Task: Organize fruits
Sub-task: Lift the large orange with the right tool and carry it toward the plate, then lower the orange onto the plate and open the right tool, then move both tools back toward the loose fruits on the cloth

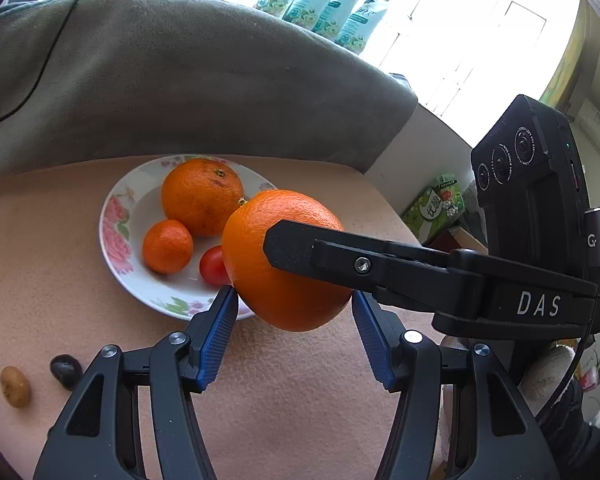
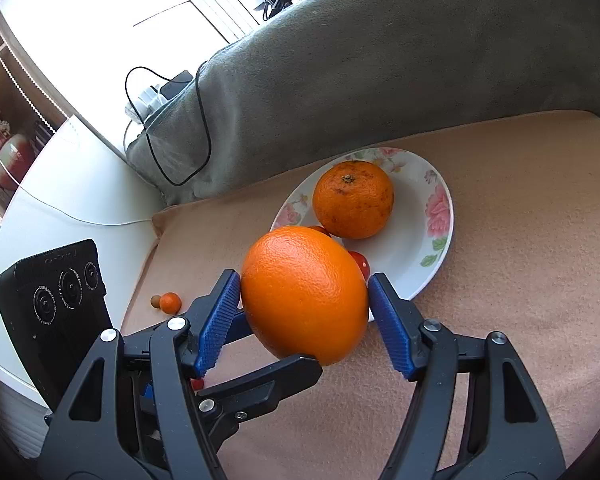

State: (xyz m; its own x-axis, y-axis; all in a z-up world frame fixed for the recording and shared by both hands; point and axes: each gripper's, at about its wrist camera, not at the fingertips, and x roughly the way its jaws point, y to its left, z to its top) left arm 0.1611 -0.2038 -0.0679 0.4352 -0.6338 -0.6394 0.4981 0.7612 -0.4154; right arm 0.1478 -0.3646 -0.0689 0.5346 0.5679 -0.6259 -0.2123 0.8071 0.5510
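A big smooth orange (image 1: 286, 260) (image 2: 305, 294) hangs just in front of a floral plate (image 1: 116, 216) (image 2: 436, 216). Both grippers hold it at once. My left gripper (image 1: 294, 300) has its blue pads against the orange's sides. My right gripper (image 2: 305, 284) also pinches it, and its black finger (image 1: 300, 246) crosses the orange in the left wrist view. The plate holds a large mandarin (image 1: 202, 196) (image 2: 353, 199), a small mandarin (image 1: 167, 246) and a cherry tomato (image 1: 214, 266) (image 2: 360, 262).
The plate sits on a peach cloth (image 1: 40, 260) (image 2: 520, 280), backed by a grey blanket (image 1: 180, 80) (image 2: 380, 60). A brown fruit (image 1: 15, 386) and a dark one (image 1: 65, 370) lie at the left. A tiny orange fruit (image 2: 169, 302) lies near the cloth's edge.
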